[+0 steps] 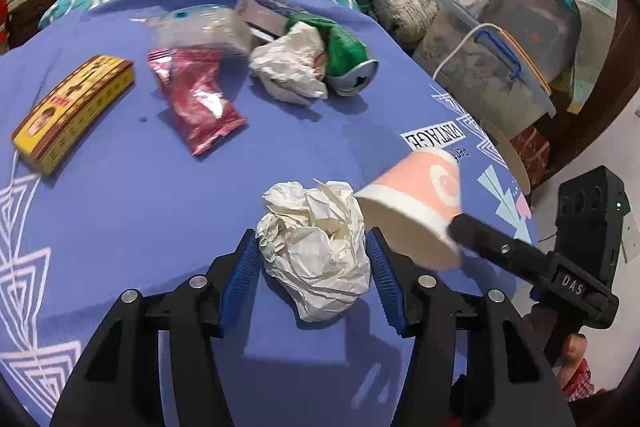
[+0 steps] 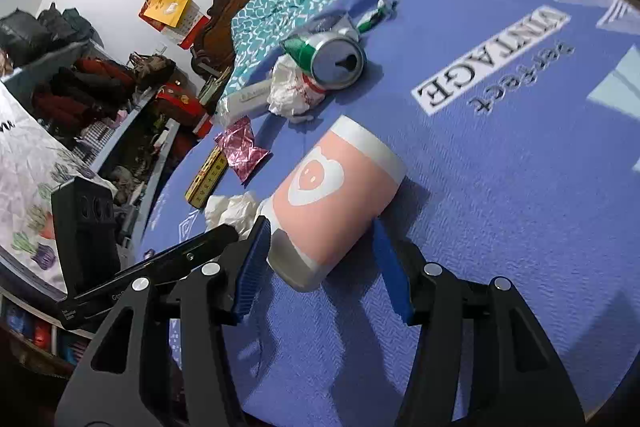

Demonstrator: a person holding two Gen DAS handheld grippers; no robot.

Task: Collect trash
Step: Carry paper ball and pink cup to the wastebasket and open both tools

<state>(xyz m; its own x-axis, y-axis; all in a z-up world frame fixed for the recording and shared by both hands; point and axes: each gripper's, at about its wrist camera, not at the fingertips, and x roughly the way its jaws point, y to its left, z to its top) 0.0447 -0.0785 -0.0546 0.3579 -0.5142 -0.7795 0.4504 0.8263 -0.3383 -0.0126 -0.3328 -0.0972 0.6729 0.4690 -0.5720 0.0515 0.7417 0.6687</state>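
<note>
Trash is nearly all uncollected, as far as we can judge: everything we see lies on the purple cloth [image 1: 168,227] spread over the surface, and no bin or bag for it shows in either view. Our left gripper [image 1: 314,267] has its fingers [image 1: 242,267] about half open on either side of a crumpled white paper ball [image 1: 316,251]; the blue pads sit just beside the paper and we cannot say they press it, so we take it as straddled, not gripped. Our right gripper [image 2: 320,259] likewise straddles a pink paper cup [image 2: 332,199] lying on its side, open end toward the camera; one pad is at the cup's rim, the other stands clear, and the cup looks to rest on the cloth. Left to collect beyond these two: a green drink can [image 1: 346,61] on its side, a second crumpled paper [image 1: 290,65] touching it, a pink foil wrapper [image 1: 198,99], a yellow carton [image 1: 72,111], a clear plastic bag [image 1: 202,29] and a small white-and-purple box [image 1: 260,11] behind it. We judge that both grasps are about to close. In the right wrist view a small green-and-white wrapper [image 2: 376,13] lies past the can; the left view does not show it clearly. The print on the carton is too blurred to read, the cup is smeared in the left view, and the surface's edges are cut off by the fisheye rim.
</note>
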